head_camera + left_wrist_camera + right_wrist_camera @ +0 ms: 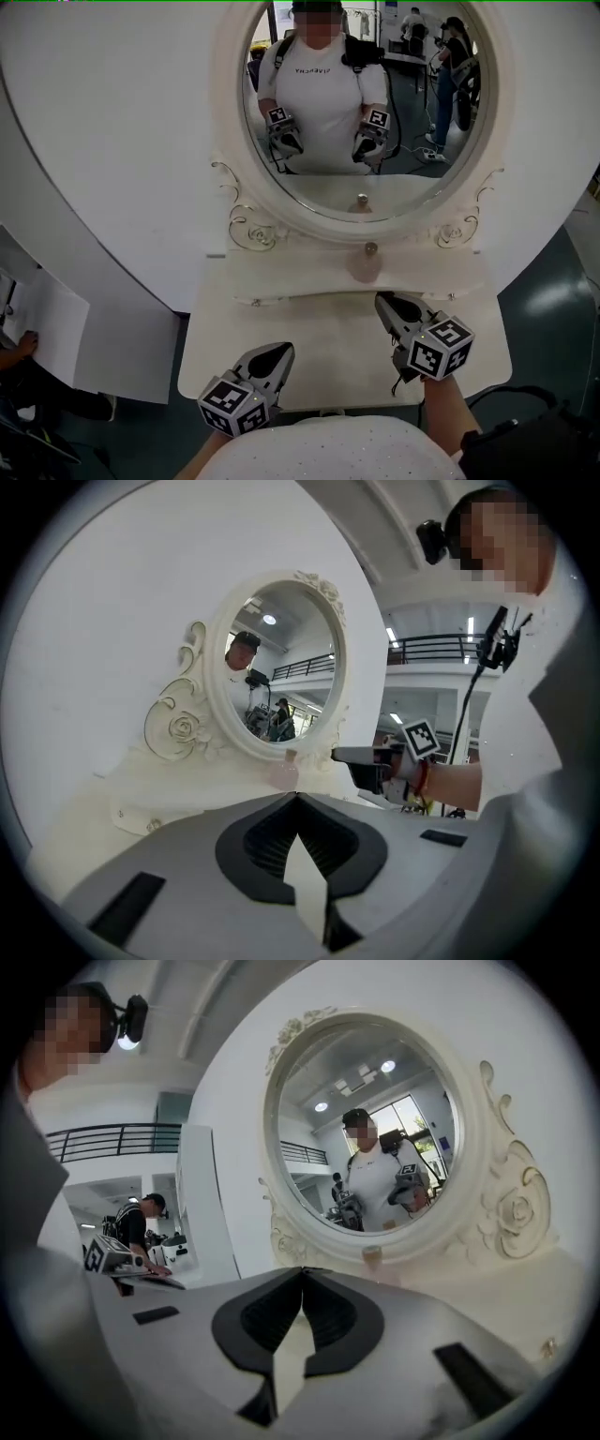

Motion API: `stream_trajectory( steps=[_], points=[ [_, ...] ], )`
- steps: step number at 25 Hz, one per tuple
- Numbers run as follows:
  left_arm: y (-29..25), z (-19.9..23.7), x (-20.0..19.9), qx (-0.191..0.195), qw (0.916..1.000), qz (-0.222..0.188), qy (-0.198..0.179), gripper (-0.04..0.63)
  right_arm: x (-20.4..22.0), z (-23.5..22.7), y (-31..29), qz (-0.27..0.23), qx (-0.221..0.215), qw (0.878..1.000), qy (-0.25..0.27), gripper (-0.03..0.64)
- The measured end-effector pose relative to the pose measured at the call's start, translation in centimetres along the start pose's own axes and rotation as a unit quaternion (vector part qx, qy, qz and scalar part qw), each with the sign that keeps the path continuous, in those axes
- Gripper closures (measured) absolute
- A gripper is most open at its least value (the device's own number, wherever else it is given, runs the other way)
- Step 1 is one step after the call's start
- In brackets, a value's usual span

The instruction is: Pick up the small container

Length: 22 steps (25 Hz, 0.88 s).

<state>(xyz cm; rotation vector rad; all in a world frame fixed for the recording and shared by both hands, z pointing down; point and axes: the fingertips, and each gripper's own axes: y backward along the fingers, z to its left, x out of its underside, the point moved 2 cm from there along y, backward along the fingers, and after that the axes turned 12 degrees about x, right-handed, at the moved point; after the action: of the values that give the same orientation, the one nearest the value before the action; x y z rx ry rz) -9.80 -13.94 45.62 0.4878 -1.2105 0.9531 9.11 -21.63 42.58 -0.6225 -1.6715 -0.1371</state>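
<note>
The small container [366,264] is a pale pink jar with a gold cap, standing upright on the raised back shelf [281,272] of the white vanity, just under the mirror. It also shows in the left gripper view [284,773] and the right gripper view [373,1262]. My right gripper [382,300] is shut and empty, with its tips a short way in front of the jar and slightly to its right. My left gripper [283,351] is shut and empty, low over the vanity top near its front edge. The right gripper [349,757] is seen from the left one.
A round mirror [361,94] in an ornate white frame rises behind the shelf. The vanity top [328,347] is narrow, with dark floor [544,300] on both sides. A person's hand rests on white paper [47,328] at the far left.
</note>
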Motion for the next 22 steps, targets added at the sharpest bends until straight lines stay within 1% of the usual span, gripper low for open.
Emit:
stream_trajectory(
  steps=[1,3,5,7,8,9,12,14,16,17,20,22],
  points=[
    [-0.3,0.1,0.3,0.0,1.0,0.006,0.002,0.595,-0.3,-0.6,-1.0,0.002,-0.001,1.0,0.007,0.615],
    [-0.6,0.2,0.7,-0.008,0.9995,0.007,0.029,0.595,-1.1,-1.8,-3.0,0.006,-0.009,1.0,0.009,0.602],
    [-0.6,0.7,1.3,-0.029,0.9978,0.013,0.058,0.595,-2.1,-2.9,-4.8,0.002,-0.008,1.0,0.006,0.548],
    [-0.3,1.7,2.1,-0.057,0.9948,0.028,0.08,0.595,-2.8,-4.4,-6.2,-0.011,0.012,1.0,0.011,0.546],
    [-0.2,2.3,2.4,-0.071,0.9929,0.034,0.089,0.595,-2.9,-5.1,-6.9,-0.017,0.024,0.999,0.016,0.536],
    [-0.2,3.0,2.5,-0.084,0.9909,0.032,0.1,0.595,-2.9,-5.8,-7.6,-0.022,0.035,0.999,0.022,0.512],
    [-0.7,5.0,2.4,-0.105,0.9834,-0.002,0.148,0.595,-2.1,-7.3,-9.3,-0.022,0.047,0.998,0.033,0.402],
    [-0.9,5.9,2.3,-0.112,0.9774,-0.026,0.178,0.595,-1.2,-7.8,-10.3,-0.012,0.05,0.998,0.043,0.397],
    [-0.8,6.7,2.5,-0.124,0.9712,-0.039,0.2,0.595,-0.6,-7.9,-11.3,-0.005,0.05,0.997,0.058,0.391],
    [-0.6,7.1,2.6,-0.131,0.9678,-0.042,0.211,0.595,-0.4,-7.8,-11.8,-0.002,0.046,0.997,0.064,0.374],
    [-0.1,7.9,3.1,-0.15,0.9583,-0.048,0.239,0.595,0.1,-7.3,-13.0,0.006,0.034,0.997,0.076,0.373],
    [0.0,8.2,3.3,-0.158,0.956,-0.045,0.243,0.595,0.5,-7.2,-13.4,0.011,0.034,0.996,0.084,0.373]
  ],
)
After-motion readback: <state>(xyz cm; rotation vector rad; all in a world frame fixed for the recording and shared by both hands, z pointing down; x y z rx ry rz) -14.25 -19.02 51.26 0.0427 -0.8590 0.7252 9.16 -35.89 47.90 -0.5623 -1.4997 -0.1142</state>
